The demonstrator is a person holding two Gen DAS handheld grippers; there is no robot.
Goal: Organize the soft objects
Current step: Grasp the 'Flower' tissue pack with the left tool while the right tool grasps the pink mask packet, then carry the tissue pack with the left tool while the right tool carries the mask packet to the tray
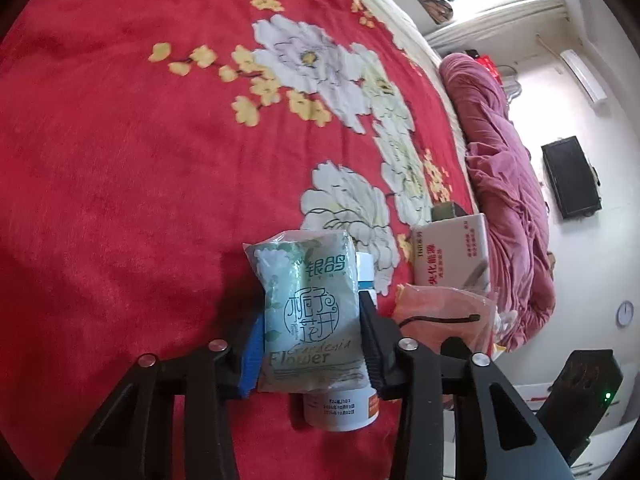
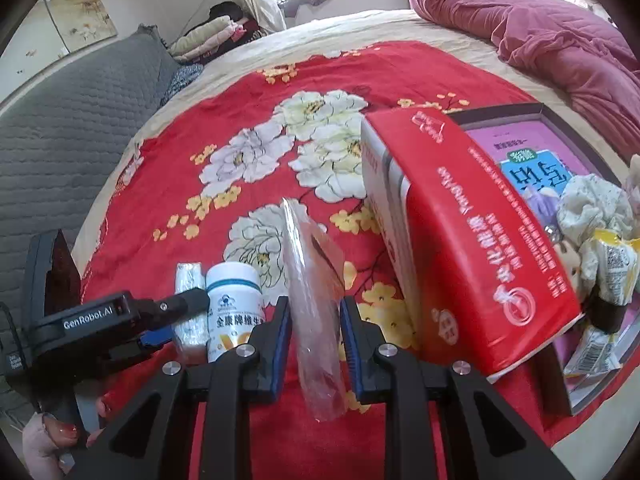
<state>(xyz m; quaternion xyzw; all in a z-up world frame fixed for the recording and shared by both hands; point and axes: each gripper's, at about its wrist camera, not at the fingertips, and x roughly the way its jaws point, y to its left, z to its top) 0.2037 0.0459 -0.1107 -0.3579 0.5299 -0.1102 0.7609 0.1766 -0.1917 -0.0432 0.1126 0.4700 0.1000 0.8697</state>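
Observation:
In the left wrist view my left gripper (image 1: 310, 320) is shut on a pale green tissue pack (image 1: 308, 280) printed "Flower", its blue pads pressed on both long sides. Under the pack lies a white bottle (image 1: 340, 408). In the right wrist view my right gripper (image 2: 316, 308) is shut on a clear plastic bag (image 2: 316, 288) with something orange inside, and the bag stands on edge between the pads. The left gripper (image 2: 180, 316) shows at the left there, held by a hand (image 2: 52, 440), with the tissue pack (image 2: 188, 280) edge-on beside the white bottle (image 2: 236, 308).
Everything lies on a red flowered blanket (image 2: 200, 128). A red tissue box (image 2: 460, 240) leans just right of my right gripper. Behind it an open purple box (image 2: 520, 136) holds crumpled cloth (image 2: 592, 204) and snack packets. A pink quilt (image 2: 560, 40) lies at the back right, a grey headboard (image 2: 60, 140) at the left.

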